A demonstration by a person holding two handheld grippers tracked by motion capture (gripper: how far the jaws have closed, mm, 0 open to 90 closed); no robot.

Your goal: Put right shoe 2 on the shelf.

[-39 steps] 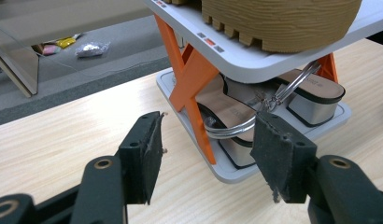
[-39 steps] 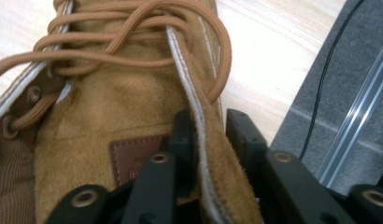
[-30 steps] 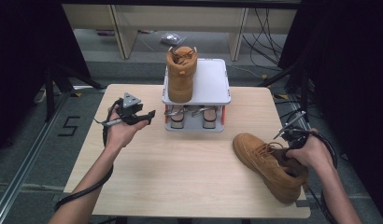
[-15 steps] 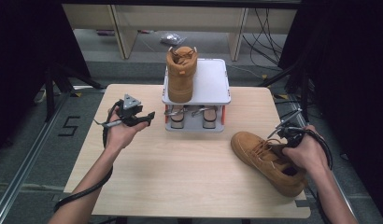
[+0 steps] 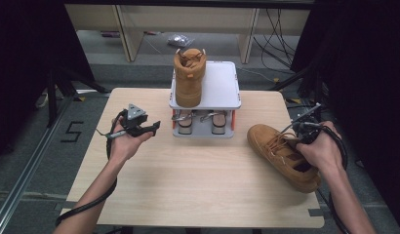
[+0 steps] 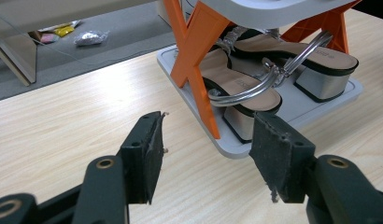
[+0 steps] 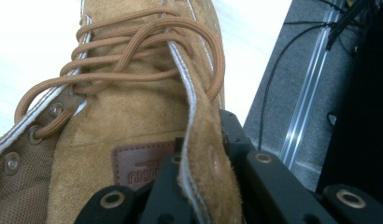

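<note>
A two-tier shoe rack (image 5: pixel 222 87) with a grey top shelf and orange X-shaped legs (image 6: pixel 192 51) stands at the far middle of the light wooden table (image 5: pixel 188 180). On the left half of its top shelf a tan suede boot (image 5: pixel 188 78) stands upright, toe toward the near edge. Under that shelf, on the rack's grey base, a pair of block-heeled sandals (image 6: pixel 255 79) with silvery straps sits side by side.

To the left of the rack, the left gripper (image 5: pixel 150 127) is held above the table in the person's left hand (image 5: pixel 124 142), its jaws pointing toward the rack's lower tier. In the left gripper view the left gripper (image 6: pixel 206 156) has its two black padded jaws spread wide apart with nothing between them, bare tabletop below and the rack's near corner just beyond.

To the right of the rack, near the table's right edge, the second tan boot (image 5: pixel 281 153) lies with its toe pointing toward the rack and its opening toward the person. The right hand (image 5: pixel 322 148) holds the right gripper (image 5: pixel 301 141) at the boot's collar. In the right gripper view the right gripper (image 7: pixel 203 182) is clamped on the eyelet edge of the boot's upper (image 7: pixel 199 140), one jaw inside against the tongue with its brown leather label (image 7: pixel 138 168), the other outside. The brown laces (image 7: pixel 133 51) run loosely crossed above.
</note>
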